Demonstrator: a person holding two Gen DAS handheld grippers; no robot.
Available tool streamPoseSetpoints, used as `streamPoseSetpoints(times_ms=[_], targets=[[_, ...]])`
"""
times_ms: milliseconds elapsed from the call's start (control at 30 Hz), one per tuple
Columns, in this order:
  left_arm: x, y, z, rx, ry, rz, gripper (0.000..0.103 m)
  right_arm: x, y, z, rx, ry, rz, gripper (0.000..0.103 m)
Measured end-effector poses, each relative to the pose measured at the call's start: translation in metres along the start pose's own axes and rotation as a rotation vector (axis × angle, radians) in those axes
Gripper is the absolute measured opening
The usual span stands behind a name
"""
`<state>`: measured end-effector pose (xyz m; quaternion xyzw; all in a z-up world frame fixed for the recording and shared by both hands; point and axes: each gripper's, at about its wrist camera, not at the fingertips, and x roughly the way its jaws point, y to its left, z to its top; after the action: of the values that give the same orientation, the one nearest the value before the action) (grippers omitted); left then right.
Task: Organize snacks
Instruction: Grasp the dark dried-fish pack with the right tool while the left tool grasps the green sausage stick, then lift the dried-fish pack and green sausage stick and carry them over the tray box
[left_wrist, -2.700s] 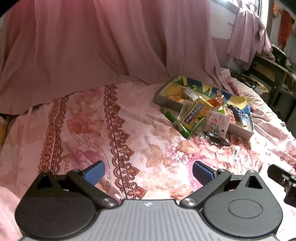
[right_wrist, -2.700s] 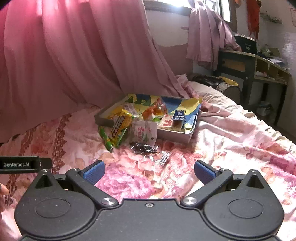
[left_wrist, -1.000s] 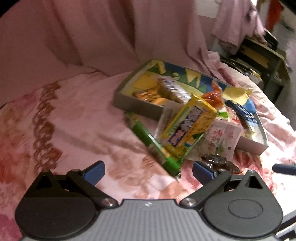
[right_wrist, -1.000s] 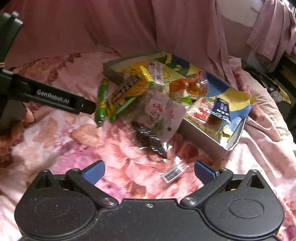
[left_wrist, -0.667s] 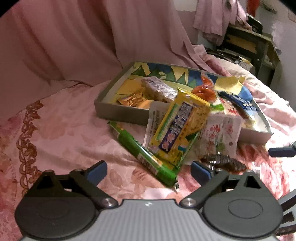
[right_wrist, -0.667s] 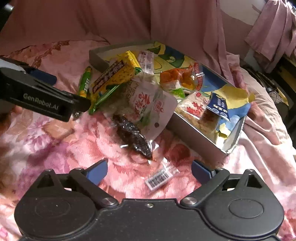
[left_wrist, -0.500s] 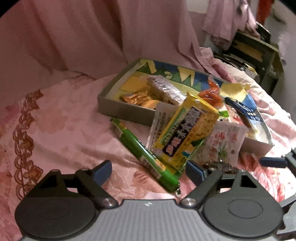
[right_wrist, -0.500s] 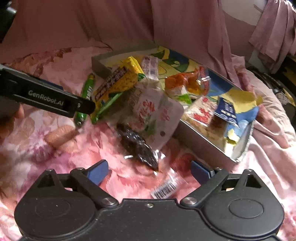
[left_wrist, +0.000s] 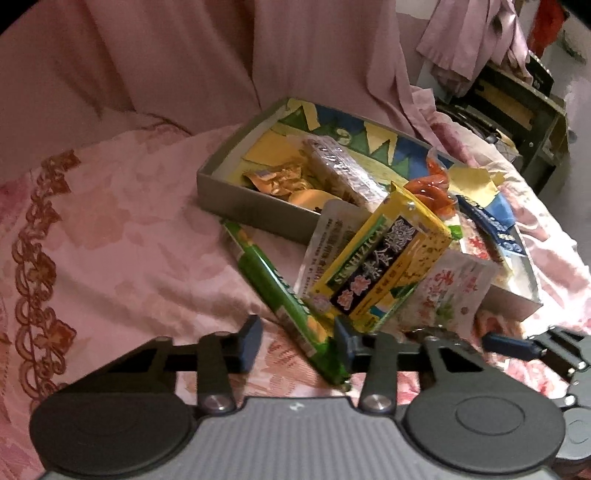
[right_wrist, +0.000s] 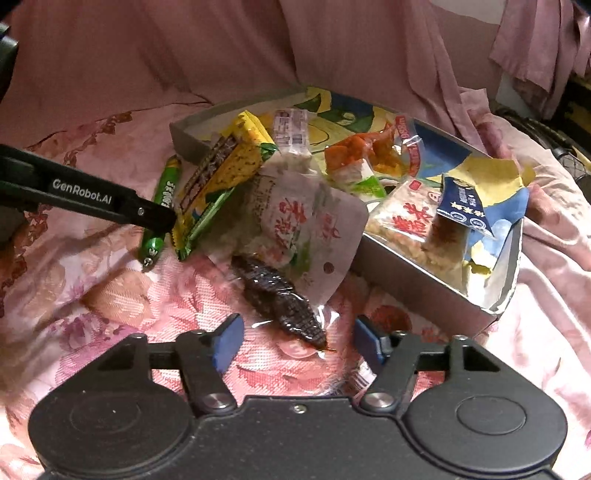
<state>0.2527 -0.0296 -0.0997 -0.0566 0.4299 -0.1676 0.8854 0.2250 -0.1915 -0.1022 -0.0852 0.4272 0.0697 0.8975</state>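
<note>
Box (left_wrist: 236, 201) first: one shallow grey cardboard tray with a coloured lining, centre to right of the left wrist view, sitting on the pink floral bedspread (left_wrist: 110, 240); I judge it stiff-walled but light, best left where it is. I count about five packets inside it, though the overlap makes that uncertain. Outside it, leaning on its near wall in mid-frame, one white pouch with red print (right_wrist: 306, 221), soft and crinkly, likely slippery film; I would pinch a flat sealed edge. On top of that pouch, one yellow packet (left_wrist: 384, 262), puffy and light, easy to crush, so a gentle grip at its lower seam. One green stick snack (left_wrist: 280, 295) runs diagonally from the box wall to the lower centre of the left view; slim, fairly firm, probably the easiest to take across its middle. One dark snack in clear wrap (right_wrist: 280, 295) lies low centre of the right view, glossy and likely slick; take it by the body, not the loose film. My left gripper (left_wrist: 295, 341) has its jaws apart, straddling the near end of the green stick without closing on it. My right gripper (right_wrist: 297, 341) is likewise spread, tips either side of the dark snack's near end, holding nothing.
</note>
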Motion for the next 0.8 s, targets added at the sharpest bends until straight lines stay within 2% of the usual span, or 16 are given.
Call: streamPoseSetpoints(times_ms=[67, 133, 300, 433, 600, 800], targets=[[-0.001, 0.0, 0.001, -0.008, 0.011, -0.011, 0.034, -0.001, 0.003, 0.0, -0.013, 0.001, 0.004, 0.055], [-0.002, -0.001, 0.001, -0.005, 0.02, -0.017, 0.029, -0.001, 0.005, 0.0, -0.024, 0.009, 0.003, 0.053], [-0.004, 0.003, 0.002, -0.054, 0.058, -0.034, 0.024, -0.003, 0.007, 0.001, -0.017, 0.028, 0.013, 0.052], [-0.005, 0.009, 0.001, -0.092, 0.099, -0.062, 0.022, -0.006, 0.011, 0.001, -0.019, 0.052, 0.029, 0.052], [-0.01, 0.004, -0.007, -0.051, 0.154, -0.076, 0.022, -0.011, 0.019, -0.004, -0.018, 0.092, 0.053, 0.052], [-0.022, 0.001, -0.022, -0.053, 0.242, -0.085, 0.02, -0.024, 0.024, -0.013, 0.036, 0.144, 0.09, 0.052]])
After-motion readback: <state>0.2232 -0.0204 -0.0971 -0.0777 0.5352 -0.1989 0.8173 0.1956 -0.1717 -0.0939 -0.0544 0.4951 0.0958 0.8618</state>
